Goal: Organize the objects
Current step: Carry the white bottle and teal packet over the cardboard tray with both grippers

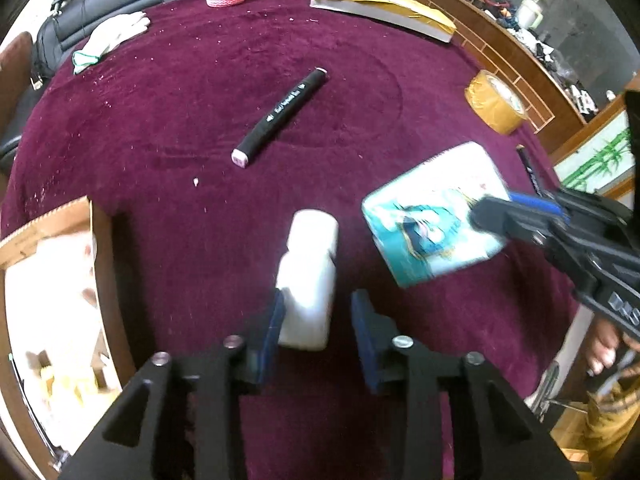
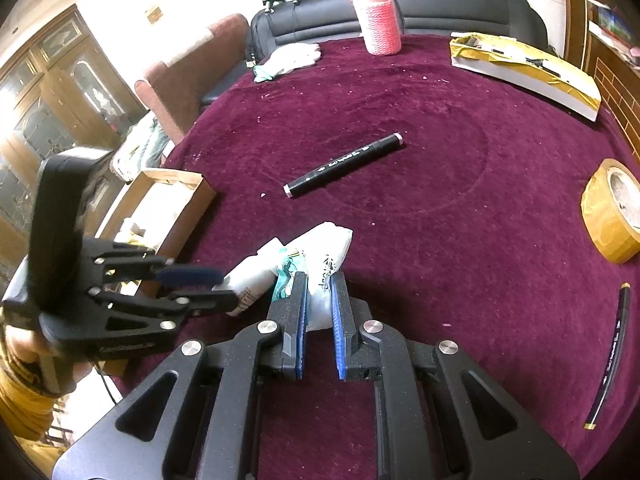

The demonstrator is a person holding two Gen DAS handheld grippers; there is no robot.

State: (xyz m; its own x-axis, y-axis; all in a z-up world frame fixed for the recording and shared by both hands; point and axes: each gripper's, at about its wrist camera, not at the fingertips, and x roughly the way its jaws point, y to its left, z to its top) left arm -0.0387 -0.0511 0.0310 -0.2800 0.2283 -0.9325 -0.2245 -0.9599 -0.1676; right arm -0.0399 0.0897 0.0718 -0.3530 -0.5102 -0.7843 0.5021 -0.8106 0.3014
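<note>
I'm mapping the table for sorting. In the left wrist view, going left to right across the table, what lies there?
Cardboard box → white glove → black marker → white bottle → tissue pack → tape roll.

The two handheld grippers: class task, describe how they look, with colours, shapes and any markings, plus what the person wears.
Both the left gripper and the right gripper are matte black, with triangular cut-outs, round silver bolt heads and flat blue pads on the fingers. Raised lettering on each body is too blurred to read. The person's clothing is mustard yellow.
</note>
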